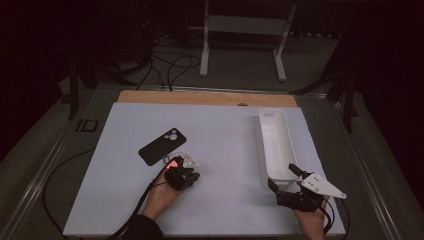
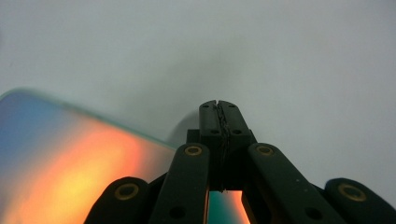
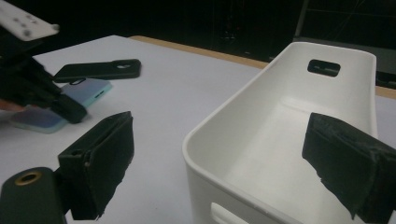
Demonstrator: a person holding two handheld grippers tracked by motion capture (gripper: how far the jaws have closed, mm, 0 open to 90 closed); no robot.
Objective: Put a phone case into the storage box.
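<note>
- Left hand-held gripper (image 1: 186,167): jaws fully together, pads pressed flat against each other with nothing between them, as the left gripper view shows (image 2: 218,108)
- Its closed tip sits on or just over the lit phone (image 1: 176,163), which lies flat on the white worktop (image 1: 225,145); whether the tip actually touches the screen I cannot tell
- In the left gripper view the phone (image 2: 74,158) glows orange and blue under and to the left of the jaws; its glass edge runs diagonally just beside the closed tip
- In the right gripper view the left hand-held gripper (image 3: 70,111) rests over the near corner of the pale blue phone (image 3: 86,93)
- Black phone case (image 1: 162,146) lies back-side up, camera cut-out visible, just beyond the phone, touching or nearly so; also seen in the right gripper view (image 3: 98,70)
- Right hand-held gripper (image 1: 285,177): jaws wide apart, holding nothing
- Its two pads straddle the near end wall of the white bin (image 1: 274,145): one pad outside the wall, the other over the bin's interior (image 3: 280,121); no contact visible
- Bin stands upright on the right side of the worktop, long axis running away from the person, well apart from the phone and case
</note>
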